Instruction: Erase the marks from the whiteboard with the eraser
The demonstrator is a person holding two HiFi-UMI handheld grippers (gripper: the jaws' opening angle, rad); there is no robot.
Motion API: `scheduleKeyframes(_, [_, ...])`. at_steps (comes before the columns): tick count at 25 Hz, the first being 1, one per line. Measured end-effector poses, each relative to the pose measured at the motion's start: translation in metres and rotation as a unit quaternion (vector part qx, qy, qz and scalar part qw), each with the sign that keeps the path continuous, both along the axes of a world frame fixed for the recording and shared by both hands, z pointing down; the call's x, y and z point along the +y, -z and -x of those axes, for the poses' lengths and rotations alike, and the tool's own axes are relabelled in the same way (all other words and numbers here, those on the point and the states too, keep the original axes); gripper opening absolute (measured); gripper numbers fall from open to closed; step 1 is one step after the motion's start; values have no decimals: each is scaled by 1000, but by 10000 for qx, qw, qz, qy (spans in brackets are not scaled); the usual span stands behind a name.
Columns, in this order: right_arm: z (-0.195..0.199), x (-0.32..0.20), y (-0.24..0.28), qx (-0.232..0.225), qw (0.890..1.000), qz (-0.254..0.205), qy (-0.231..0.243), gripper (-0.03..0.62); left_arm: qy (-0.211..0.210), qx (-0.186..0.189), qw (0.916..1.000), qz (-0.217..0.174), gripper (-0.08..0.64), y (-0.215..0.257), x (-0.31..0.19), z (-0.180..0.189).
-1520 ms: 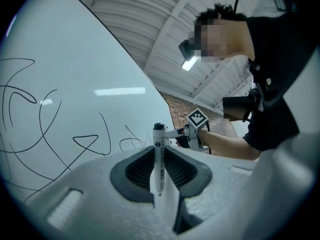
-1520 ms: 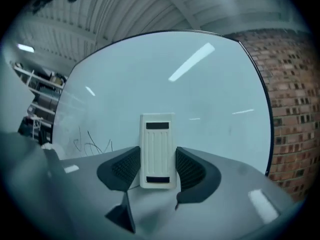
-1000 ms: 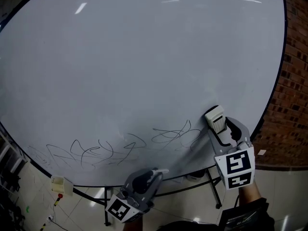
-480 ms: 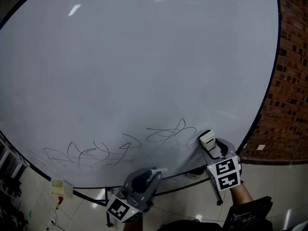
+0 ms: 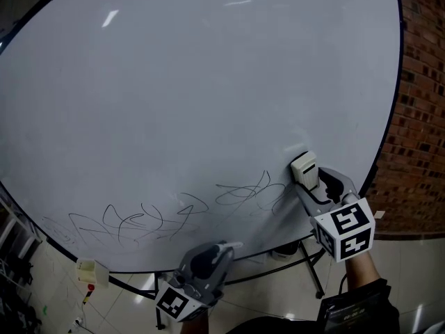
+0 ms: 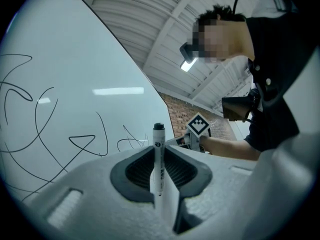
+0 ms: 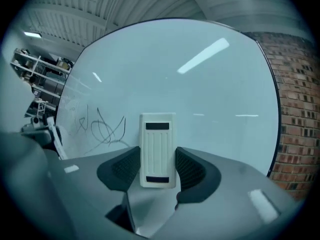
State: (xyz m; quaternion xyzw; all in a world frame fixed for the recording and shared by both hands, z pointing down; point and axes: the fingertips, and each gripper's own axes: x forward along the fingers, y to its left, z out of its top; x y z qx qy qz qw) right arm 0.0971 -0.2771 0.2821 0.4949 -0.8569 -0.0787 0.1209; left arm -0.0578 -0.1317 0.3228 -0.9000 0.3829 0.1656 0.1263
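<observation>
A large whiteboard [image 5: 208, 82] fills the head view, with black scribbled marks [image 5: 243, 193] and more scribbles [image 5: 132, 221] along its lower part. My right gripper [image 5: 309, 176] is shut on a cream eraser [image 5: 304, 168], held against the board just right of the marks. In the right gripper view the eraser [image 7: 158, 149] stands upright between the jaws, the marks [image 7: 102, 126] to its left. My left gripper [image 5: 224, 248] hangs below the board's bottom edge, shut on a white marker [image 6: 158, 159] with a black cap.
A brick wall [image 5: 417, 117] runs along the right of the board. Black stand legs [image 5: 309, 273] and a tiled floor show under the board. A small cream box [image 5: 90, 272] sits at the board's lower left edge. Shelving [image 7: 42, 79] stands far left.
My right gripper with the eraser dipped down and left half a second ago, then rose again to the board just right of the marks. The left gripper has stayed put.
</observation>
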Motion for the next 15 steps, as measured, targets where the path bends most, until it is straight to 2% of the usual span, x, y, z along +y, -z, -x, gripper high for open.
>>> scheduleKeyframes(6, [-4,3,77,-615,9953,-741,94,226,81,-7,10000,-39,64,3,4,6])
scheduleKeyframes(8, [-3,3,80,-529,9952,-824,46,225,105,-4,9999,-27,64,3,4,7])
scheduleKeyframes(11, [-1,3,63,-149,9965,-809,-138,225,114,-15,9999,10,64,0,3,6])
scheduleKeyframes(15, [-4,-1,9,195,9984,-454,-271,225,73,-28,10000,41,64,-2,1,1])
